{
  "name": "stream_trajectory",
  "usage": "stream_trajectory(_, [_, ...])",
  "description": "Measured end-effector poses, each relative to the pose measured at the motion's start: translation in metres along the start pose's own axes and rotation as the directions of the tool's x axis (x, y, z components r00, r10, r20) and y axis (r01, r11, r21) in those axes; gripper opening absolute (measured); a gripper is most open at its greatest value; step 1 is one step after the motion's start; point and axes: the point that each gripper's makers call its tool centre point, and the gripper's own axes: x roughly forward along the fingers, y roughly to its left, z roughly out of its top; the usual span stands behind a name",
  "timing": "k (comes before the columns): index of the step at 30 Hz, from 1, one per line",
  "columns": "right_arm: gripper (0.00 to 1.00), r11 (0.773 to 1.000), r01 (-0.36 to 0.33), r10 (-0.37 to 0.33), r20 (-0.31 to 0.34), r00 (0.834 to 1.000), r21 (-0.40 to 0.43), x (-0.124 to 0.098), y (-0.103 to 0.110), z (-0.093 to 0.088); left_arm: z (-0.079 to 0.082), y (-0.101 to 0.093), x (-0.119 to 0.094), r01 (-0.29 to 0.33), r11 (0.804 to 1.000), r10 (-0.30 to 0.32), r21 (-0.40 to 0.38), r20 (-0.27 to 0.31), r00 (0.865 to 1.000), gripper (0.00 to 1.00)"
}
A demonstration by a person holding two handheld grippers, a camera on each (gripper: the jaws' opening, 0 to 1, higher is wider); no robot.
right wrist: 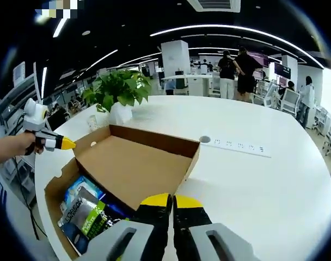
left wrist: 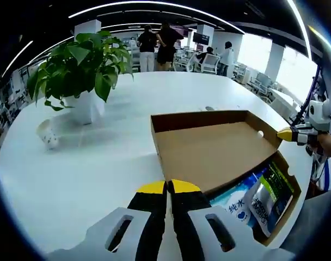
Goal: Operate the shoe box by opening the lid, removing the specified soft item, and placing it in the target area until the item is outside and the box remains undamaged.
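1. Yellow-tipped jaws of the left gripper (left wrist: 167,187) rise at 6 o'clock in the left gripper view, pressed together with nothing between them, close to the near edge of the lid (left wrist: 212,149).
2. In the right gripper view, the right gripper (right wrist: 171,200) stands the same way, jaws together and empty, at the lid's free edge (likely both tips prop the flap back rather than pinch it).
3. That lid lies swung open and flat above the shoe box (right wrist: 54,193), its brown inside facing up, so the opening step looks done.
4. Soft packets (right wrist: 84,209) lie inside the box at about 8 o'clock of the right gripper view; a blue-and-white one (left wrist: 236,202) and a green-and-black one (left wrist: 271,197) show beneath the lid's edge at 4 o'clock in the left gripper view. Which one is wanted I cannot tell.
5. Lid overhang covers part of the opening, so a reach should probably enter from the uncovered side.
6. White table (left wrist: 89,179) offers broad bare room toward 9 o'clock; a potted plant (left wrist: 81,65) and a small cup (left wrist: 47,134) stand well apart from the box.
7. Power strip (right wrist: 236,145) lies on the table at 2 o'clock in the right gripper view, clear of the work.
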Motion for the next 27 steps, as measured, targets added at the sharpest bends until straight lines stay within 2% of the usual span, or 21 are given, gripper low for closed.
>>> stream_trajectory(27, [0.00,1.000,0.008,-0.009,-0.024,1.000,-0.008,0.0085,-0.0036,-0.0038,-0.0007,-0.0022,0.0037,-0.013,0.999,0.013,-0.052,-0.017,1.000,0.00])
